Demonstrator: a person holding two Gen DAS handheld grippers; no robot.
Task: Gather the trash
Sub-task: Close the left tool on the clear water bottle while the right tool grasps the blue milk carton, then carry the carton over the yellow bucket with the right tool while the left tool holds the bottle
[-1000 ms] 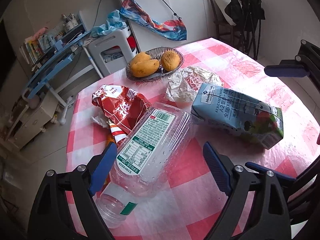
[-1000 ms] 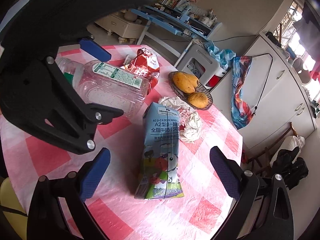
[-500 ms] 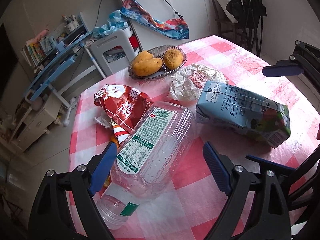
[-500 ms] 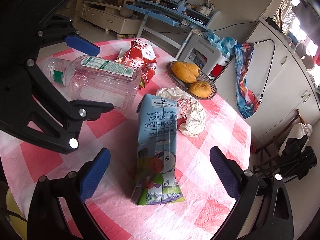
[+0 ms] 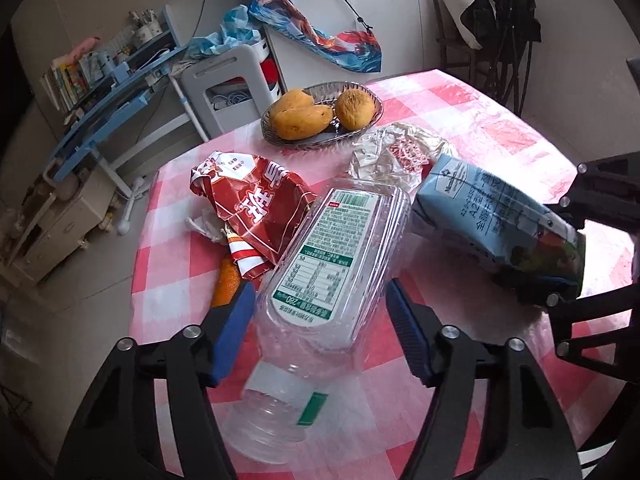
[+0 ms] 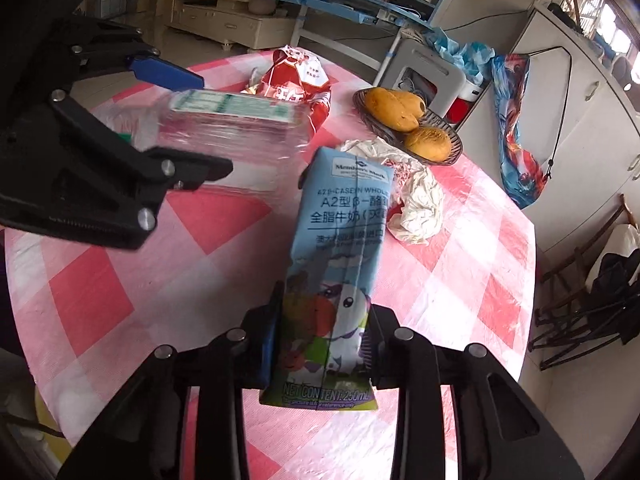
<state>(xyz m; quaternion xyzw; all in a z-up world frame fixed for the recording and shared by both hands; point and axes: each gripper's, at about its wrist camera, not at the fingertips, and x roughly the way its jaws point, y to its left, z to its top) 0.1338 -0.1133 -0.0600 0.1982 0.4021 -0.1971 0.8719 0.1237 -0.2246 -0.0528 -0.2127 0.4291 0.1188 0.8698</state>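
A crushed clear plastic bottle (image 5: 332, 248) with a green-and-white label lies on the pink checked table (image 5: 500, 120). My left gripper (image 5: 318, 286) is closing on it, and its blue pads touch both sides of the body near the neck. A light blue milk carton (image 6: 344, 220) is in my right gripper (image 6: 324, 308), whose jaws are closing and press on the carton's bottom end. A red snack bag (image 5: 256, 208) and a crumpled white wrapper (image 5: 392, 152) lie just beyond. An orange scrap (image 5: 228, 280) pokes out from under the bag.
A wire bowl (image 5: 362, 92) with mangoes stands at the table's far side. Beyond the table are a grey stool (image 5: 232, 80), a blue desk (image 5: 116, 92) and white cupboards. Dark chairs (image 6: 592, 300) stand on the floor at the table's right.
Both pairs of jaws have narrowed from wide open onto the bottle and the carton. The carton's far end has tipped up, and the bottle has shifted and shows blurred.
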